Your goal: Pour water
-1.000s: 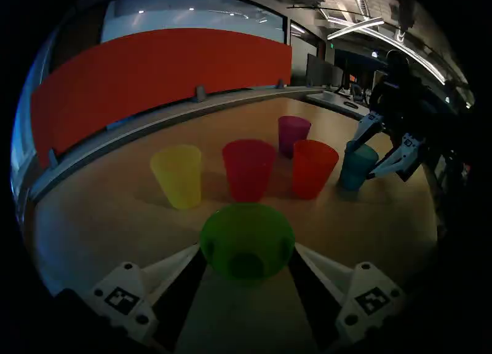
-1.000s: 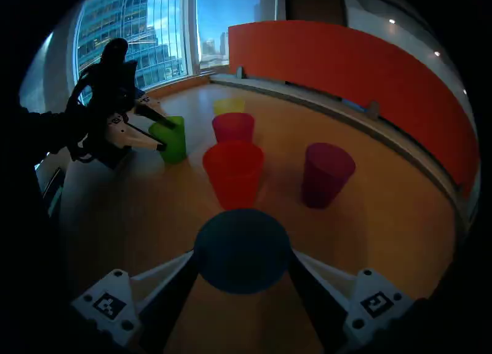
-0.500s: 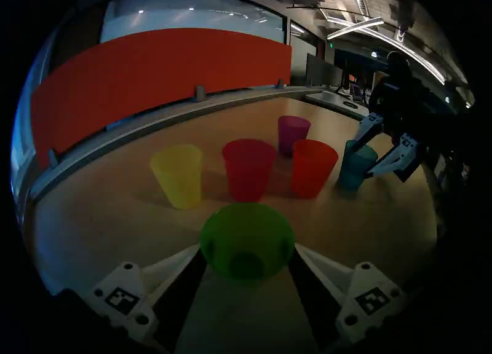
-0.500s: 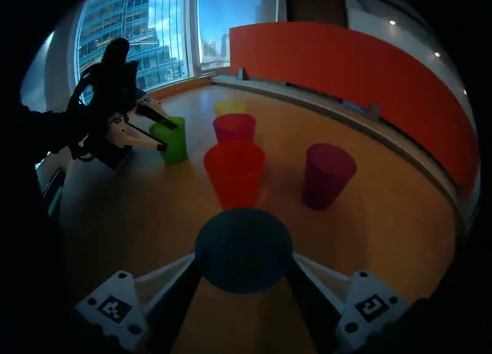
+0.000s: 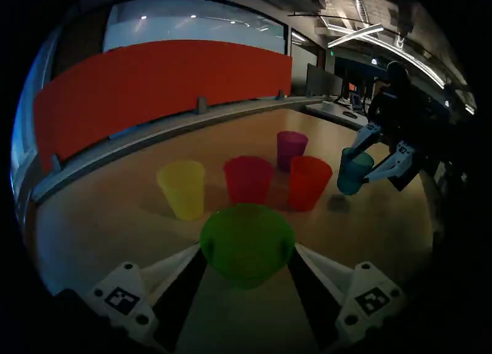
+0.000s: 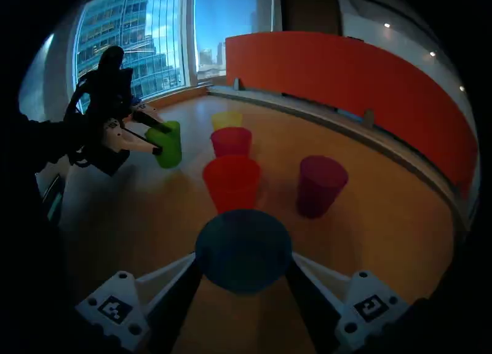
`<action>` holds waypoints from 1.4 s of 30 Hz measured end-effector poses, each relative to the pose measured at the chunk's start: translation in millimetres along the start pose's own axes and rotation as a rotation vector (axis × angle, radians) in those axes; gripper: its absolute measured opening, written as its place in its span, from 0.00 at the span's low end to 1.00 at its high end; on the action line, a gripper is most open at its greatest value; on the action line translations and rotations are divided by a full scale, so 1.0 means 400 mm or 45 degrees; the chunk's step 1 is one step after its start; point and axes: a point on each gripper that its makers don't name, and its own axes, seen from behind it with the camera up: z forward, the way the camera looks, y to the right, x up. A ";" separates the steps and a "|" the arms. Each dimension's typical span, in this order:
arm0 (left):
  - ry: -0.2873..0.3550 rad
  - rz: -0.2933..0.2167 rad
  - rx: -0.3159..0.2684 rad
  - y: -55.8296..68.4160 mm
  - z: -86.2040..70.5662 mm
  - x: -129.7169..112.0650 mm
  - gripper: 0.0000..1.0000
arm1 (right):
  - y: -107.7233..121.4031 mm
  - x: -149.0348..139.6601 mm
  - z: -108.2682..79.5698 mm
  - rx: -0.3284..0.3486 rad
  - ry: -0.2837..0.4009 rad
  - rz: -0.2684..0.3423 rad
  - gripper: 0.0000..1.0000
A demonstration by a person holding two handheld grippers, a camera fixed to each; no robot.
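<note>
While yellow cup (image 5: 181, 189), red cup (image 5: 248, 179), orange cup (image 5: 306, 182) and purple cup (image 5: 290, 148) stand clustered on the table (image 5: 104, 231): left gripper (image 5: 247, 251) clamps green cup (image 5: 247, 236), near centre; right gripper (image 6: 243, 257) clamps teal cup (image 6: 243, 244), clear of the table, far right.

White tapered fingers (image 5: 163, 269) on the left gripper (image 5: 247, 251), dark inner edges, a black-and-white square marker (image 5: 121, 299) at each base, small dark screws (image 5: 128, 266) around it. Right gripper (image 6: 244, 260): same build, and a bulky black body from afar.
</note>
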 end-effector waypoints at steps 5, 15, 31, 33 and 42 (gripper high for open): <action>0.045 -0.006 0.008 -0.001 -0.037 0.047 0.85 | 0.003 0.044 -0.026 -0.019 0.041 -0.006 0.89; 0.087 0.033 0.046 0.011 -0.103 0.104 0.85 | 0.005 0.138 -0.084 -0.053 0.129 -0.022 0.88; 0.195 0.069 0.114 0.017 -0.208 0.209 0.85 | -0.022 0.241 -0.163 -0.074 0.258 -0.040 0.89; 0.209 0.072 0.122 0.018 -0.220 0.219 0.85 | -0.028 0.250 -0.170 -0.073 0.275 -0.040 0.88; 0.261 0.077 0.132 0.031 -0.253 0.253 0.85 | -0.051 0.298 -0.195 -0.066 0.365 -0.031 0.88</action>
